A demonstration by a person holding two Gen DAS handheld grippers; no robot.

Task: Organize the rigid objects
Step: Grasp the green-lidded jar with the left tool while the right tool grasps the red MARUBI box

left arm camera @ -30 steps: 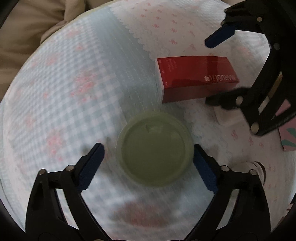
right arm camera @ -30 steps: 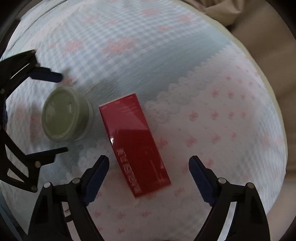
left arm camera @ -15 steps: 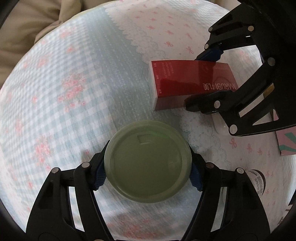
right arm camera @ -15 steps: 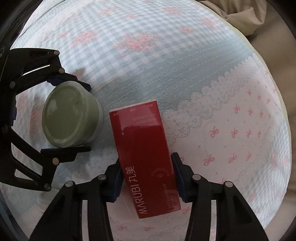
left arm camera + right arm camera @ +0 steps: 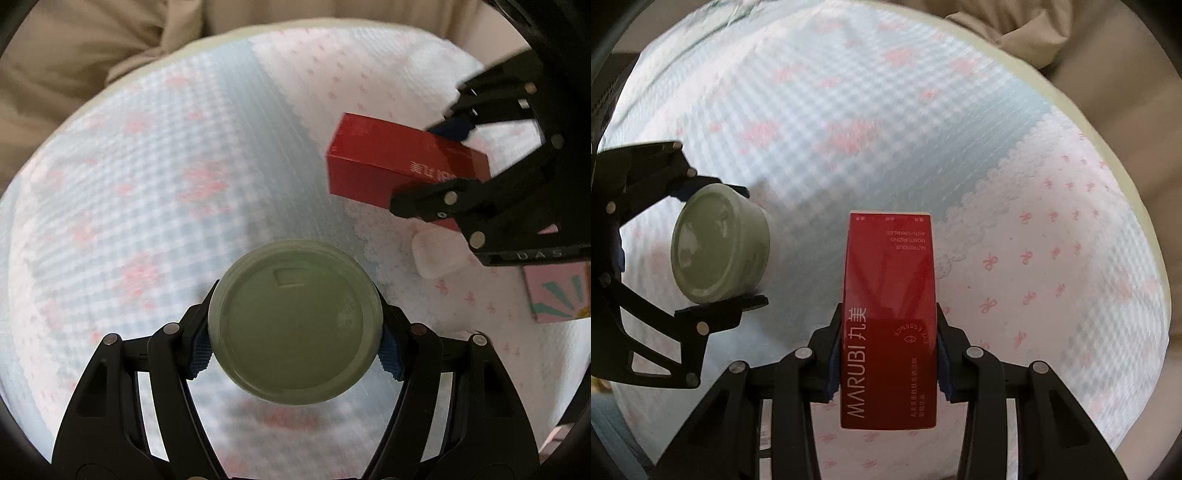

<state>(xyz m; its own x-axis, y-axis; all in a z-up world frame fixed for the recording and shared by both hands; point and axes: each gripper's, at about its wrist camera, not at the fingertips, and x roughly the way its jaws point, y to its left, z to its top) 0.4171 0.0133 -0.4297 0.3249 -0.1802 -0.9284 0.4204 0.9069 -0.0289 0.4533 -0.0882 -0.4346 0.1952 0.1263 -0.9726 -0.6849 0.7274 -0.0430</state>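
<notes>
Green round jar (image 5: 295,321), lid up: clamped across its sides between the blue pads of the left gripper (image 5: 295,350), lifted clear of the cloth. The left jaws closed in on it within the last second and now sit pressed to the jar wall.

Red Marubi carton (image 5: 890,317): pinched on its long sides by the right gripper (image 5: 888,365), jaws just drawn in tight on it, far end of the box tipping away, off the cloth.

Both pieces picked up at once; neither set down yet. Where they are meant to go does not show, so the sorting looks barely begun: placing is all still ahead.

Left behind on the quilted gingham cloth (image 5: 166,192), near the right gripper in the left wrist view: a small white case (image 5: 436,254) and a pink patterned box (image 5: 554,295), both untouched.

Room: wide bare stretch of blue check ahead of both claws, nothing standing there. Cloth edge curves round at the far side, beige fabric (image 5: 92,55) beyond. The two grippers hang near each other; swinging the carton toward the jar could knock them.
</notes>
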